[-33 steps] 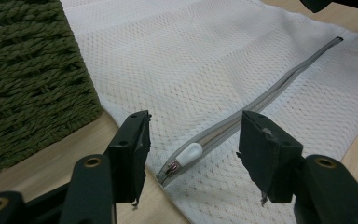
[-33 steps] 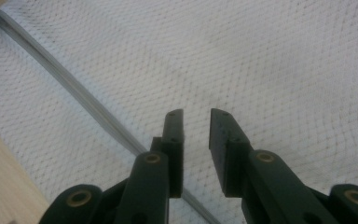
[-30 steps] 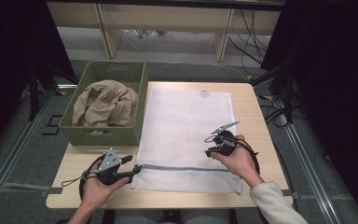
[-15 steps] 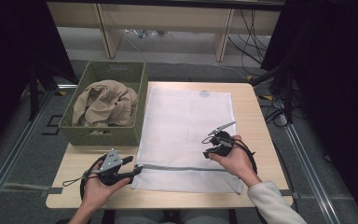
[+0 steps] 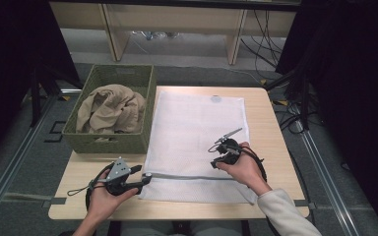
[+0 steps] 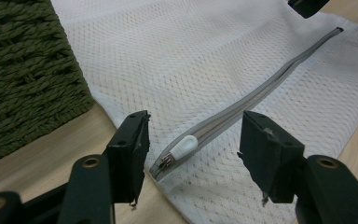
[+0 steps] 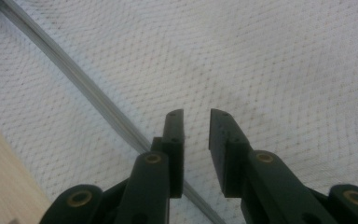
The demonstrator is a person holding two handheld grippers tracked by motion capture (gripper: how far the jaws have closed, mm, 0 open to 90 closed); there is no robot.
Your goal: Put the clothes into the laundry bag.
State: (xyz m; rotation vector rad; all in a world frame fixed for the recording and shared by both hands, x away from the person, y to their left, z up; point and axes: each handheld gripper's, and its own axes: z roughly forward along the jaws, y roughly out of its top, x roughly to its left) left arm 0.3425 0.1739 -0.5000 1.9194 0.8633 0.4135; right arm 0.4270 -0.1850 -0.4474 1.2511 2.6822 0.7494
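Wooden table (image 5: 270, 128) bears flat white mesh bag (image 5: 197, 132), grey-zippered.

White mesh laundry bag (image 5: 197, 137) flat on table, grey zipper (image 6: 256, 95) closed.

We see the mesh bag (image 5: 194, 140) flat on the tabletop (image 5: 270, 142), the basket (image 5: 110, 140) just left of it, cloth (image 5: 110, 108) inside.

obstacle: woven basket (image 5: 109, 142) left of mesh bag (image 5: 197, 128) | free: bare tabletop (image 5: 270, 128) right
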